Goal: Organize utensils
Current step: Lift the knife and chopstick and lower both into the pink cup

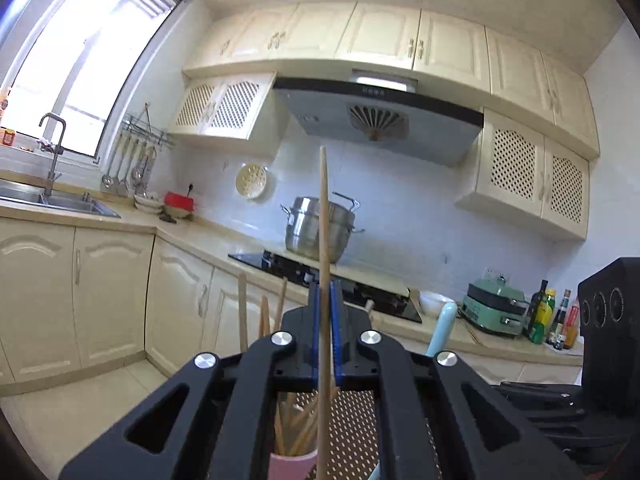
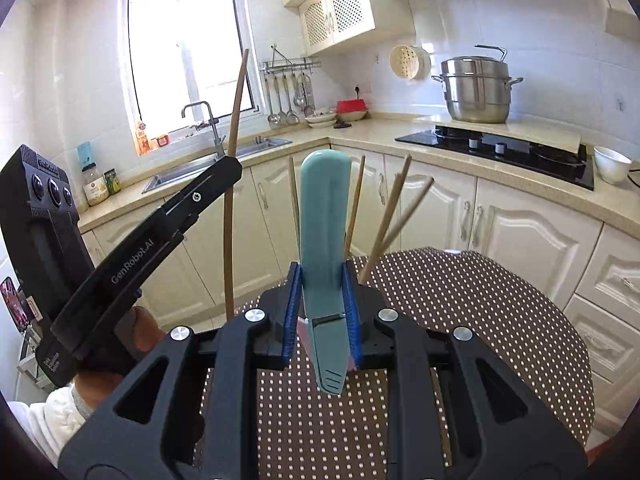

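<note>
My left gripper [image 1: 326, 292] is shut on a single wooden chopstick [image 1: 324, 216], held upright above a pink cup [image 1: 290, 466] that holds several more chopsticks [image 1: 292, 428]. My right gripper [image 2: 322, 284] is shut on a light blue knife handle [image 2: 324, 216], held upright with the blade end pointing back toward the camera. In the right wrist view the left gripper [image 2: 224, 168] sits at the left with its chopstick [image 2: 236, 120] rising past the window. Several chopsticks [image 2: 394, 216] stick up behind the knife.
A round table with a brown dotted cloth [image 2: 460, 320] lies under both grippers. Behind are cream cabinets, a sink [image 2: 224, 164], a black hob [image 2: 500, 148] with a steel pot [image 2: 476, 88], a white bowl [image 2: 612, 164] and bottles [image 1: 548, 312].
</note>
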Available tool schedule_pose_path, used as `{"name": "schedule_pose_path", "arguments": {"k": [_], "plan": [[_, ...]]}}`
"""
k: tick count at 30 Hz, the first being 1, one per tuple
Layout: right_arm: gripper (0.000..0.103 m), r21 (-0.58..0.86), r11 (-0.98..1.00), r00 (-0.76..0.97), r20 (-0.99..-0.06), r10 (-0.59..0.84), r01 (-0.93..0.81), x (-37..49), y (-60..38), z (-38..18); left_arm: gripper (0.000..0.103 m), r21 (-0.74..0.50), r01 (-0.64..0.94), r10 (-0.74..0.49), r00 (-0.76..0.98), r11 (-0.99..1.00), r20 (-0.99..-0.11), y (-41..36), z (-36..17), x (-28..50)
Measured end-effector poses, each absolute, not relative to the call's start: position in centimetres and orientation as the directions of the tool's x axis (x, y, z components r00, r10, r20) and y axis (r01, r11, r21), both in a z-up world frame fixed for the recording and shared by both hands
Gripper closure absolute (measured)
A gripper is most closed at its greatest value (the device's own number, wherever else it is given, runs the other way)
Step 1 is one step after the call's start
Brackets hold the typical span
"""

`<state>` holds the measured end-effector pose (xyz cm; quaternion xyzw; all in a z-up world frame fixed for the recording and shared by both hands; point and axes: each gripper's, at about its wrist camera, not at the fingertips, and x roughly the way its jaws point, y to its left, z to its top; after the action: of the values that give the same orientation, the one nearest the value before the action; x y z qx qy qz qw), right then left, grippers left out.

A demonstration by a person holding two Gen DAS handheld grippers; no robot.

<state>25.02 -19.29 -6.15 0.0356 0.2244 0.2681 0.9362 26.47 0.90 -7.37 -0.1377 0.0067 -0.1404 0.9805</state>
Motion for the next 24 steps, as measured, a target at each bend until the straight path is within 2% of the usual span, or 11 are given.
{"name": "schedule_pose_path", "arguments": {"k": [6,10,19,24], "plan": [[0.082,0.195,0.841,0.755,-0.372,0.540,-0.505,26.7,-18.7,-5.4,0.098,-0.296,0.230,-0.210,0.973,0.927,0.097,1.3,-7.8,28.2],[0.082,0.188,0.837,0.758,-0.357,0.546,-0.514,27.3,-18.3,-5.0,0.098,-0.318,0.220,-0.194,0.975,0.922,0.112,1.1,-8.9,29.9],[0.082,0.211,0.834,0.773,-0.312,0.552,-0.511,29.4,-18.8,-4.2,0.098,-0.305,0.199,-0.175,0.979,0.931,0.103,0.4,-11.6,32.9],[0.082,0.233,0.824,0.759,-0.321,0.566,-0.516,30.7,-18.6,-4.9,0.098,-0.291,0.183,-0.167,0.983,0.939,0.079,0.3,-12.8,33.9]]}}
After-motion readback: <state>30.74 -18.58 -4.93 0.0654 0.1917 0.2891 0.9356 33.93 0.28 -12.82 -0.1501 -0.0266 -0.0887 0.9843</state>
